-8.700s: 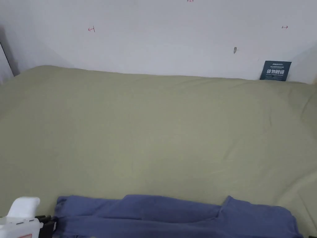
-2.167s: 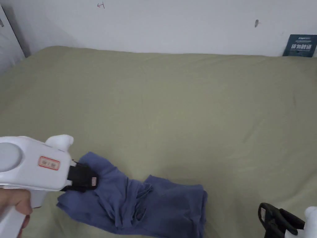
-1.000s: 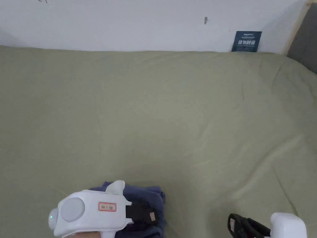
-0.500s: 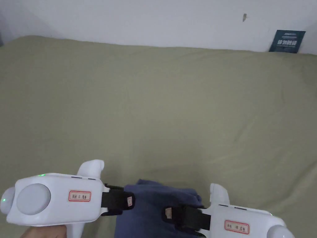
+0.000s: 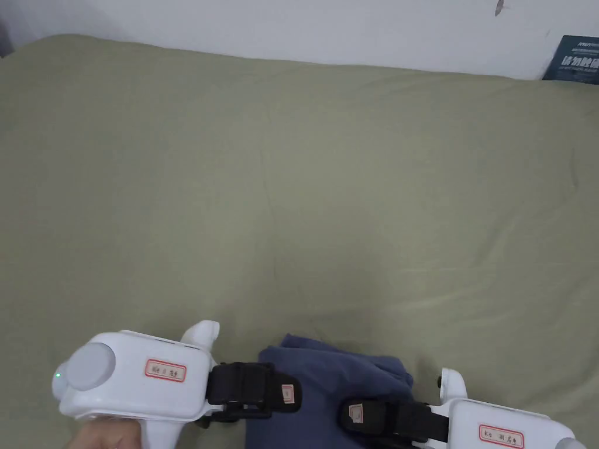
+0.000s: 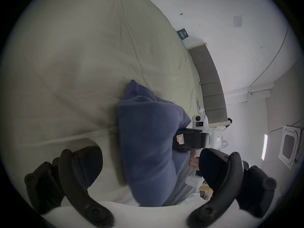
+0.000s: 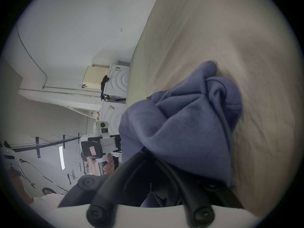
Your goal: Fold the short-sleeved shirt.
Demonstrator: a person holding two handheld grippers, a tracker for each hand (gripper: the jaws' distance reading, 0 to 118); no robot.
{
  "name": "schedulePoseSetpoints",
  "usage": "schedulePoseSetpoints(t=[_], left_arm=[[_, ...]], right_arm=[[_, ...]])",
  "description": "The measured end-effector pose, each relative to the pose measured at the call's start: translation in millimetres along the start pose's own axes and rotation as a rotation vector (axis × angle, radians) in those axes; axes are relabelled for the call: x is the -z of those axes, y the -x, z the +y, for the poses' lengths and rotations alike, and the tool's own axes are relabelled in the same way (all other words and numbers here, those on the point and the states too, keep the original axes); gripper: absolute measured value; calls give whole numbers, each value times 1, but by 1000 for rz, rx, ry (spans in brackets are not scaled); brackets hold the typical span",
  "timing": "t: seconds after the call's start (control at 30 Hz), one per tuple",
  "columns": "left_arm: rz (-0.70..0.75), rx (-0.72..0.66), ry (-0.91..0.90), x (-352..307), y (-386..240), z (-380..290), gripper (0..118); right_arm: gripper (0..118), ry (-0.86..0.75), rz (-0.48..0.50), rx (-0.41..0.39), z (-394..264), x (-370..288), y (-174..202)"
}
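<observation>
The blue short-sleeved shirt lies bunched in a compact bundle near the front edge of the green bed sheet. My left gripper is at the bundle's left side. In the left gripper view its jaws stand wide apart on either side of the shirt, with the left gripper open and not pressing the cloth. My right gripper comes in from the right. Seen from its own camera, the right gripper is shut on a gathered fold of the shirt.
The green sheet stretches far back to a white wall. A dark card leans at the back right. A grey padded headboard borders one end of the bed, and stacked white machines stand past the other.
The shirt, once spread wide along the front edge, is gathered into a small bundle. The right gripper has come in and closed on it. The left gripper has edged right, against the bundle.
</observation>
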State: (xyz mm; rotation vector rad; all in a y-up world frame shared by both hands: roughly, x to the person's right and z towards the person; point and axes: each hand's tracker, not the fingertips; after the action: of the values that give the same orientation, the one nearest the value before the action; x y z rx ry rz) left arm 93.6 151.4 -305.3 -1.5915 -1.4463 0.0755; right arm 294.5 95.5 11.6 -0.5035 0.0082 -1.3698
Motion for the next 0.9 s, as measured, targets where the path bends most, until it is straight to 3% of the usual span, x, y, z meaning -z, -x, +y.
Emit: schedulePoseSetpoints(t=[0.07, 0.13, 0.2, 0.23, 0.27, 0.3, 0.33, 0.5, 0.77, 0.9], left_arm=[[-69, 48, -17, 13, 0, 2, 117], [-151, 6, -32, 21, 0, 5, 117], [-136, -17, -41, 27, 3, 8, 107], [-82, -1, -42, 27, 4, 9, 80], [27, 24, -51, 25, 5, 8, 38], [10, 14, -44, 24, 11, 8, 33], [-92, -34, -21, 19, 15, 10, 33], [-23, -3, -48, -35, 21, 24, 33], [350, -61, -192, -249, 118, 65, 33], [419, -100, -224, -314, 151, 88, 33]], right_arm=[[1, -1, -1, 1, 1, -1, -2], [1, -7, 5, 21, 1, -4, -4], [1, -17, 7, 26, 2, -6, -4], [1, -21, -1, 23, 2, -8, -2], [1, -30, -24, 8, 2, -10, 2], [1, -38, -58, -25, 3, -13, 6], [1, -42, -87, -50, 3, -14, 10], [1, -51, -187, -203, 1, -19, 52], [1, -88, -156, -264, 15, -9, 88], [1, -109, -167, -281, 29, -1, 95]])
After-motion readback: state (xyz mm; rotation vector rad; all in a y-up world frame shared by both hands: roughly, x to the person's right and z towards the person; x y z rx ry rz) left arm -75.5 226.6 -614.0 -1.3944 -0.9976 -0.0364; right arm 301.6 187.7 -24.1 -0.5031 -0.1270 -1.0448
